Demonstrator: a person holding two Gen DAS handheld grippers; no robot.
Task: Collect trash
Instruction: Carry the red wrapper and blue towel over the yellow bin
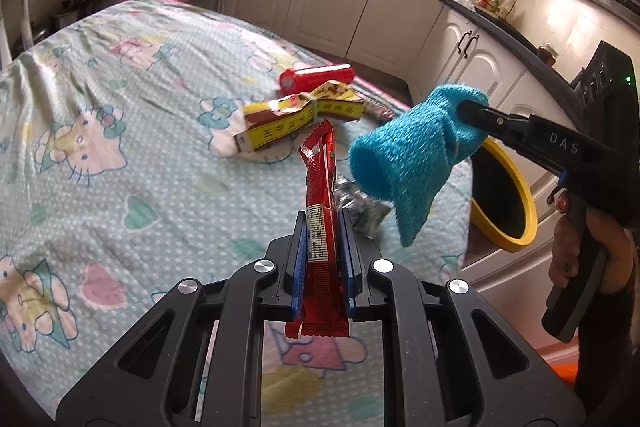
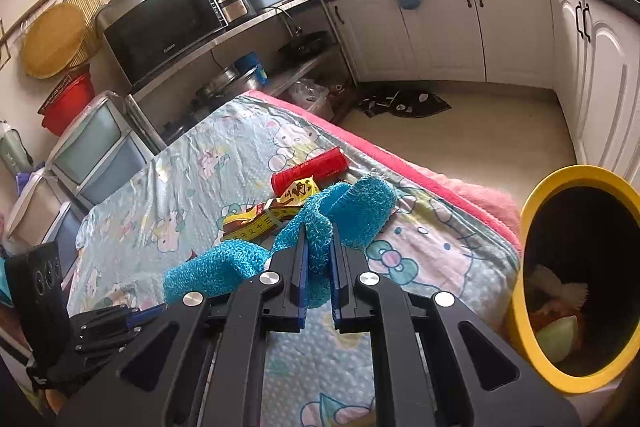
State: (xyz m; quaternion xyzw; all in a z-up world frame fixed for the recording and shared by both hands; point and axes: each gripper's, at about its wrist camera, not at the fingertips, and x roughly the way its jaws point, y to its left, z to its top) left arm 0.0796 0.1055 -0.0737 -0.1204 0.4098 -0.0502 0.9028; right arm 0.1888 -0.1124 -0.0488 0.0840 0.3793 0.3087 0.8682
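Risk nearest the camera first: left gripper point(image 1: 323, 247) is clamped on a long red wrapper point(image 1: 320, 187), pinched low w/ most of its length sticking out past the fingertips. Grip is on thin slick film, so a quick swing could let it slide out or flop sideways & miss the bin.

Right gripper point(image 2: 319, 259) is closed on a blue knit cloth point(image 2: 280, 247), bunched btwn the pads w/ loose folds hanging either side. In the left wrist view the cloth point(image 1: 404, 155) dangles just beside the wrapper's tip; the two could snag if the hands cross paths. A hanging fold could also catch the bin's rim & drape over it rather than drop in.

Yellow bin point(image 2: 532, 211) sits off the table's edge on the right, already holding some scraps. Its mouth tilts toward the camera, prob just lens distortion, but a bump from either tool may tip it.

Farther on, on the patterned tablecloth point(image 1: 120, 155): crumpled yellow box point(image 1: 288, 123) & red packet point(image 1: 316, 77) remain uncollected, near the edge.
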